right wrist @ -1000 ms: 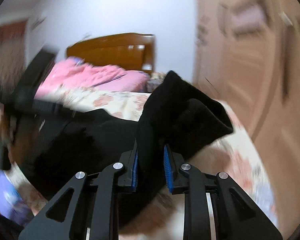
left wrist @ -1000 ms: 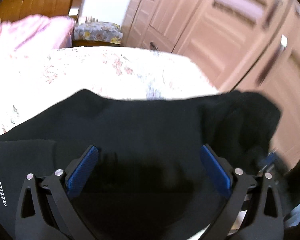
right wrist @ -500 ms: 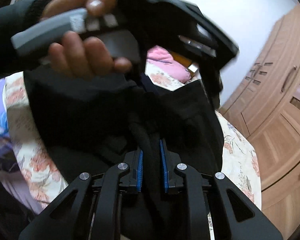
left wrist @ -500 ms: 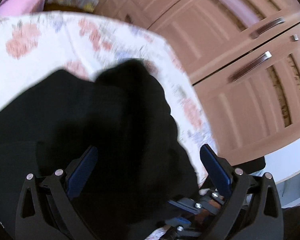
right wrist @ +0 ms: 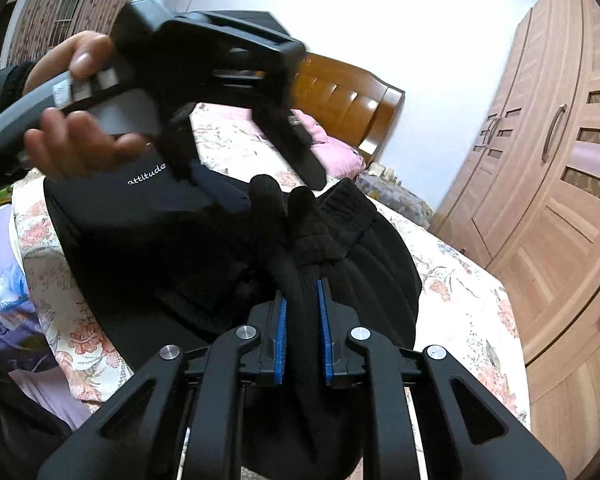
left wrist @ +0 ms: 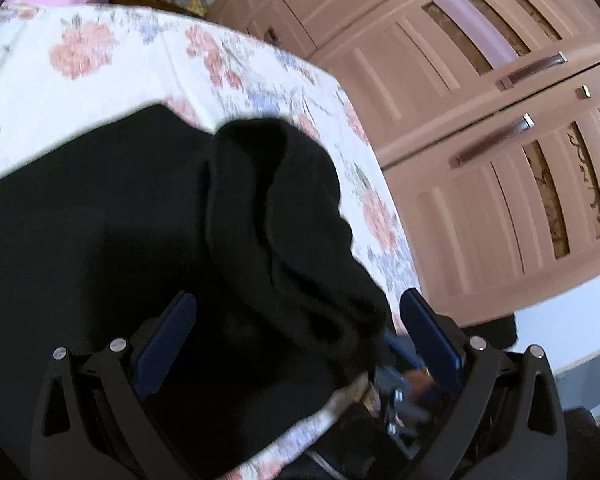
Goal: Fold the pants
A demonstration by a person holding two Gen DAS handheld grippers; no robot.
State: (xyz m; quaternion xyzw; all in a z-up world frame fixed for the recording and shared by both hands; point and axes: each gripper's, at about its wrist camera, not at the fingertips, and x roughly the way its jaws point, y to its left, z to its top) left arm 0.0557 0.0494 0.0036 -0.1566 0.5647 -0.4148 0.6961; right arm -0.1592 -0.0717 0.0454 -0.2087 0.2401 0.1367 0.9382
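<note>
The black pants [right wrist: 228, 248] lie on the bed [right wrist: 460, 292], which carries a floral cover, and serve as the landmark. A white word is printed on the cloth near the waist end.

Right tool [right wrist: 302, 300]: narrow. Its blue pads [right wrist: 281, 340] clamp a bunched fold of the pants at the near edge of the garment. The jaws have just been closing, with the cloth between them. The gathered fold rises just beyond the pads and lies across the flat part of the pants.

Left tool [left wrist: 296, 356]: wide. Its blue pads [left wrist: 168, 344] stand well apart above the pants. The raised fold runs between them, without touching either pad. In the right wrist view this tool hangs over the far side of the pants, held by a hand [right wrist: 72, 132] in a dark sleeve.

Beyond the pants: a pink quilt [right wrist: 332, 148] and a wooden headboard [right wrist: 340, 96]. Beside the bed stands a wardrobe [left wrist: 500, 140] with handled doors.
</note>
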